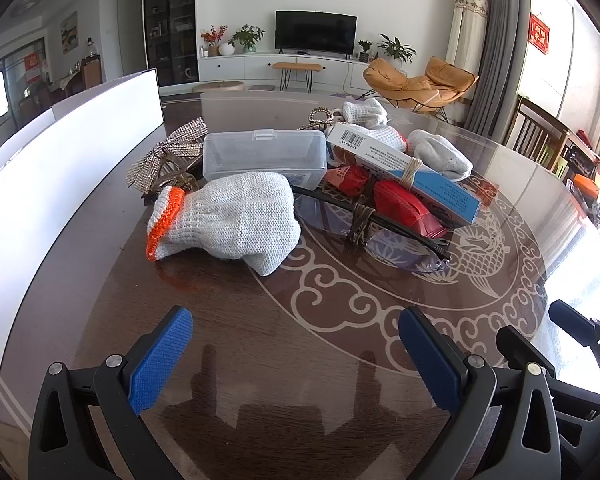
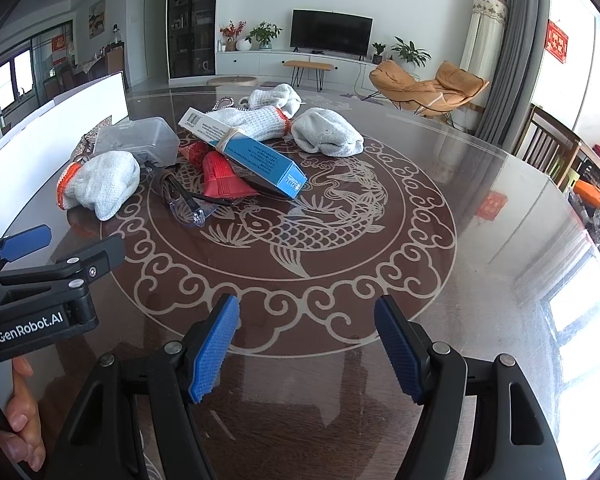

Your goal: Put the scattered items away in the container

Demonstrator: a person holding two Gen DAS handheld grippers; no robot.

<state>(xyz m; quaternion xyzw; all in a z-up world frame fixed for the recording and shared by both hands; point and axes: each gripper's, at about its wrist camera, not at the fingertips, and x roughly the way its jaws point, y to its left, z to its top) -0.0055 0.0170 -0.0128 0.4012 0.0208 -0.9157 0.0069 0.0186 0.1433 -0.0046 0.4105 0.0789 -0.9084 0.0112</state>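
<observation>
Both the left gripper (image 1: 296, 332) and right gripper (image 2: 306, 322) hovered released and empty over the counter (image 2: 480, 248), near the glove (image 1: 236, 216) lying just before the clear box (image 1: 264, 154), the white container (image 1: 60, 152) left of it.

Bright window daylight from the right glares off the table (image 2: 520, 240); fisheye-bent edges.

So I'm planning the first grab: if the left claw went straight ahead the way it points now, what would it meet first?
Probably the knitted glove with the orange cuff. The open left claw has only bare tabletop before it, and the clear plastic box lies behind the glove. Depth is uncertain.
</observation>
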